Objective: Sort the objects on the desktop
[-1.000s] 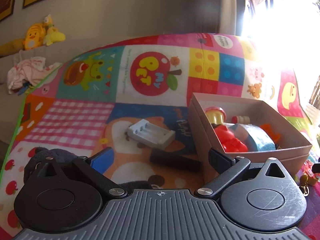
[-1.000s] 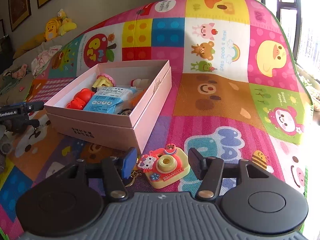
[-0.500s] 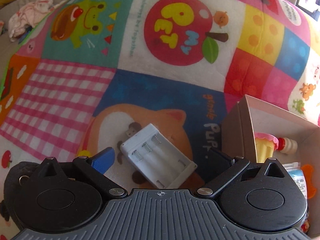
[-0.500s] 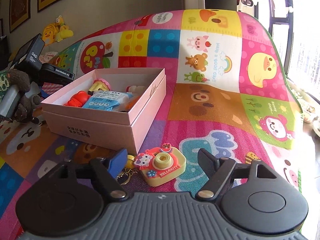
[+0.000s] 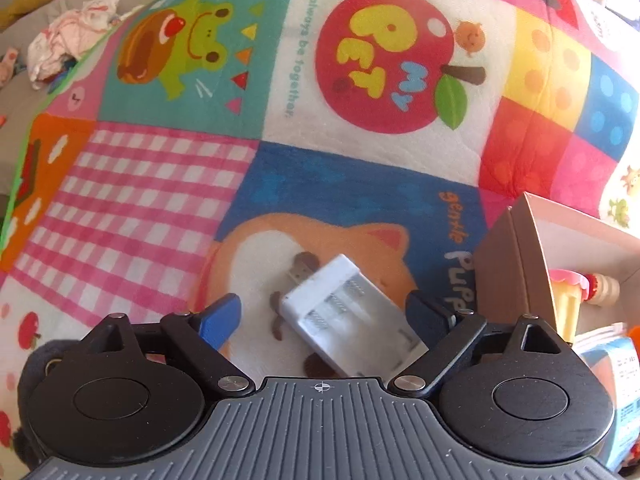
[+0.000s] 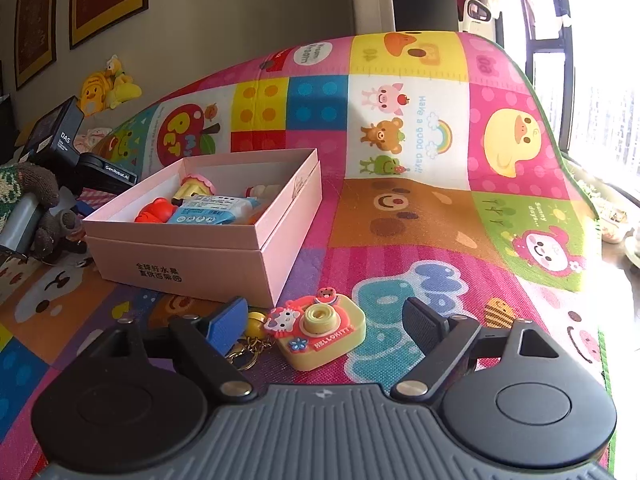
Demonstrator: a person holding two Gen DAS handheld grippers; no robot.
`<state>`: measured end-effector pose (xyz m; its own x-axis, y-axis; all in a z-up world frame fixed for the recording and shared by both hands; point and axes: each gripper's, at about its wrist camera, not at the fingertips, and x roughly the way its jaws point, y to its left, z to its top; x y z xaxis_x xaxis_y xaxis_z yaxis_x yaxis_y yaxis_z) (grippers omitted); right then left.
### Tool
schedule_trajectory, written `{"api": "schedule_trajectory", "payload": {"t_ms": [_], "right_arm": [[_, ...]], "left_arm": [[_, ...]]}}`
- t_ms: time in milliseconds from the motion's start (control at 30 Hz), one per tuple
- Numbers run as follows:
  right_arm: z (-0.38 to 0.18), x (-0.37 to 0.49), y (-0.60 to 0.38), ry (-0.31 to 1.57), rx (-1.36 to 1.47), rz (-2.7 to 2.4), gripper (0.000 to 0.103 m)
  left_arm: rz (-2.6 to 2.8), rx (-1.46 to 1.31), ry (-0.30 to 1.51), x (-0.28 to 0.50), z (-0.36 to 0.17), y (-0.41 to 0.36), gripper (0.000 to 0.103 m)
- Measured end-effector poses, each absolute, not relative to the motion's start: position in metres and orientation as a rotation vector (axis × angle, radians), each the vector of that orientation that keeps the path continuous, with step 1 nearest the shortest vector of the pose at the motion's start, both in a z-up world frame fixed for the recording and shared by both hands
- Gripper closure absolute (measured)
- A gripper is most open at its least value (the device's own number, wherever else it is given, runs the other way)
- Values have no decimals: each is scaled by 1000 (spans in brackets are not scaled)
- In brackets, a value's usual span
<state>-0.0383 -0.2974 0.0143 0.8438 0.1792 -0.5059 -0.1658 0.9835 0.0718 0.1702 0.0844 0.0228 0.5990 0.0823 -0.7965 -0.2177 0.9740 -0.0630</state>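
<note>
**A:** Why is the left gripper [image 5: 324, 314] set so low over the mat [image 5: 160, 184]?

**B:** It straddles the white charger [image 5: 348, 316]. The jaws stand wide apart, one finger on each side, with nothing in their hold. The charger lies flat on the mat and slants across the gap, so I judge the fingers are placed to close across its narrow width.

**A:** Are they touching it?

**B:** The right finger looks very near its edge, but I cannot tell whether it touches. The left one is clearly apart from it.

**A:** And the box [image 6: 256, 240]?

**B:** It sits just to the right of the charger, open-topped. A red toy [image 6: 154, 210], a blue packet [image 6: 208, 212] and other small things lie inside, so it seems to be where things get sorted. Its closeness makes for a short carry.

**A:** What about the right gripper [image 6: 324, 320]?

**B:** It is also spread wide and empty. Between its fingers lies the camera toy [image 6: 320, 330], flat on the mat near the box's front corner, with a keychain [image 6: 250, 344] trailing towards the blue finger.

**A:** Could that chain cause trouble?

**B:** Possibly. It may snag or dangle on a lift, so a grip on the camera body seems wiser.
</note>
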Motion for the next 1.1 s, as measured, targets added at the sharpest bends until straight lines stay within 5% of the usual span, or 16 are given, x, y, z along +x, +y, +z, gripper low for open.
{"api": "schedule_trajectory", "payload": {"t_ms": [333, 700, 833, 1000, 1100], "right_arm": [[11, -33, -297, 573, 35, 159, 16], [11, -32, -298, 571, 41, 153, 13], [11, -31, -298, 574, 45, 156, 13], [11, -32, -298, 573, 47, 150, 13], [11, -31, -299, 574, 52, 149, 13]], "left_arm": [[103, -358, 921, 172, 23, 94, 9], [167, -49, 928, 173, 17, 90, 16], [154, -157, 918, 167, 21, 108, 19], [156, -116, 908, 170, 19, 94, 31], [154, -57, 883, 168, 18, 86, 47]]}}
